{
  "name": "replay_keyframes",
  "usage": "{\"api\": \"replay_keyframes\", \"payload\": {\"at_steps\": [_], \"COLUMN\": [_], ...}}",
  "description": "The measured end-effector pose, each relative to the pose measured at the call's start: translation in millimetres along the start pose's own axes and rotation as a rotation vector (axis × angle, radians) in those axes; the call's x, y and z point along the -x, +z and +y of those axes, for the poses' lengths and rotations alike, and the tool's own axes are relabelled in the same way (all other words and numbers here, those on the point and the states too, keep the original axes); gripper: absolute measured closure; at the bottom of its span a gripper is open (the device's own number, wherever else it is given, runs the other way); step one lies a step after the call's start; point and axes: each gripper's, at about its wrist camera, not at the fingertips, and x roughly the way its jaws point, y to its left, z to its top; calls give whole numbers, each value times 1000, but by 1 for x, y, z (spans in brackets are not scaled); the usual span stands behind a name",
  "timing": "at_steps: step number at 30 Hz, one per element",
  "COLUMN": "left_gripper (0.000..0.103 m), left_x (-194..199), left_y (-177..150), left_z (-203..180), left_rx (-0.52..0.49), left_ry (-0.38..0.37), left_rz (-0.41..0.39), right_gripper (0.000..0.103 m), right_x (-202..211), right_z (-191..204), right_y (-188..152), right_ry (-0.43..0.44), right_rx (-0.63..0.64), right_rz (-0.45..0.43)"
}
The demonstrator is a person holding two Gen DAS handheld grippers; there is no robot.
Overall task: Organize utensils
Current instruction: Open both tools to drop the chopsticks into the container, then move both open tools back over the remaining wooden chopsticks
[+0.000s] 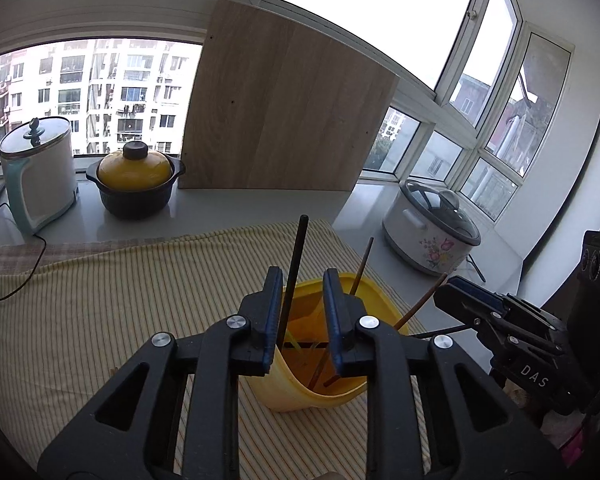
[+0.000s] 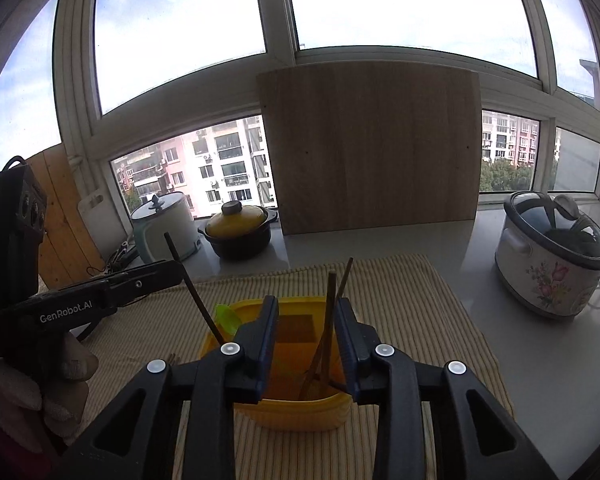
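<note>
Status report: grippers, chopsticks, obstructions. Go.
Left gripper open around black chopstick. Right gripper open around brown chopsticks. All stand in yellow holder. Nothing blocking.

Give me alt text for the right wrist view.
The right gripper hangs open over a yellow tub on a striped cloth, brown chopsticks standing between its jaws. At left, the left gripper has a dark chopstick beside it.
</note>
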Motion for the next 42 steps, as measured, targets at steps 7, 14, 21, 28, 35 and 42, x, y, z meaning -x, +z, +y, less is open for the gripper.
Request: {"api": "replay_keyframes", "payload": {"at_steps": [7,14,21,28,35,42], "left_gripper": [84,84,82,54,54,54], "left_x": [12,26,42,65,78,74], "left_y": [-5,-18,-38,-63,-92,-127], "left_z": [10,28,61,94,130,156], "left_rx": [7,18,36,49,82,112], "left_ry": [20,55,122,213,271,286], "left_rz": [-9,-4,14,37,94,194], "right_gripper": [73,68,59,40,19,15], "right_x": [2,4,2,-6,-17,-32], "right_z": [5,20,47,85,115,129], "right_y": [-1,-3,-9,-21,-38,-65], "right_ry": [5,24,69,129,215,266], "right_rx": [-2,17,62,130,146,126], "right_rz": [-2,2,18,45,90,160]}}
